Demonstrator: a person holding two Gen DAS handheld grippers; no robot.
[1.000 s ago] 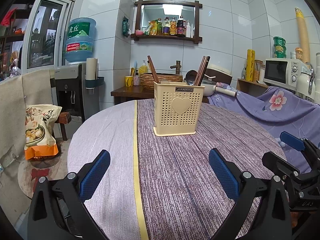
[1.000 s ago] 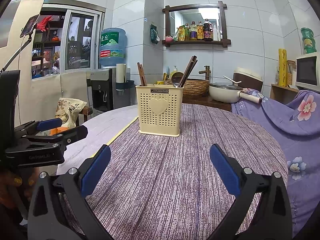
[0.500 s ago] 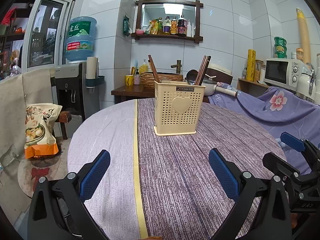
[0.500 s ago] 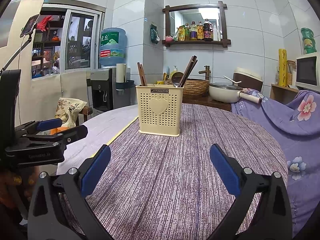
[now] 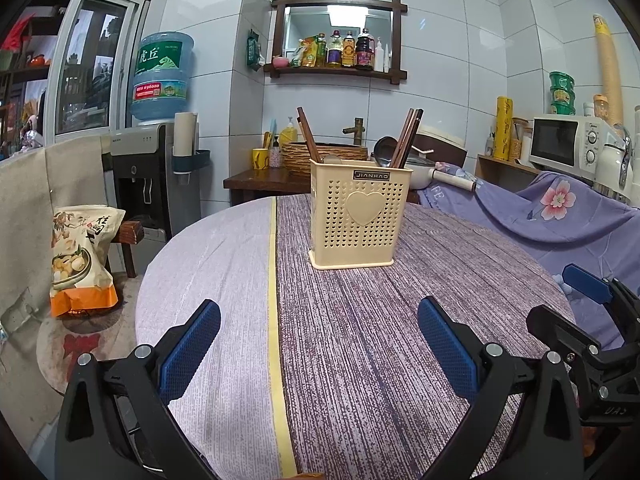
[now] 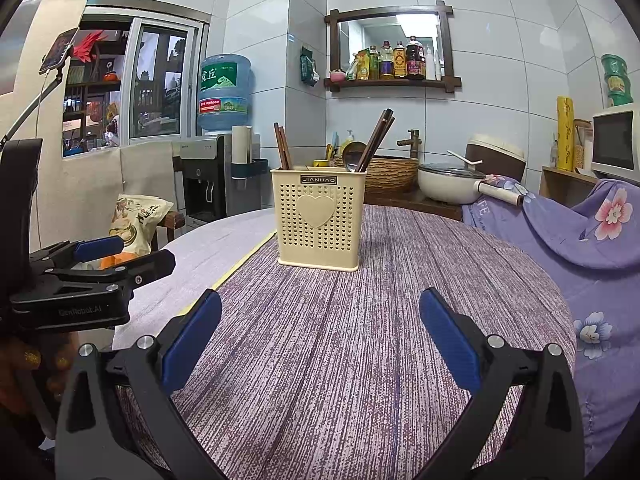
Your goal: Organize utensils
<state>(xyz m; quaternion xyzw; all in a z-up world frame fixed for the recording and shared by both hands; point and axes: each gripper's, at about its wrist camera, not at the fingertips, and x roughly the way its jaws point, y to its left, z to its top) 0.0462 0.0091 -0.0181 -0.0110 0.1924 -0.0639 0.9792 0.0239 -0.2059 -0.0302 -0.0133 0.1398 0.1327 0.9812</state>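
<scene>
Ahead of both empty, spread-jawed grippers, left [image 5: 318, 344] and right [image 6: 320, 336], the utensil holder [image 5: 360, 220] stands upright on the table [image 5: 360, 340], holding chopsticks [image 5: 406, 138].

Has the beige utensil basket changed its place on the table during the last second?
No. The utensil basket stands at the same spot beside the yellow stripe of the tablecloth in both views; only a slight camera drift shows.

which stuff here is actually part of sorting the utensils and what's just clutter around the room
Job:
utensil holder
chopsticks
spoon
left gripper, open
right gripper, open

Just around:
water dispenser
microwave
snack bag
wall shelf bottles
pot
</scene>
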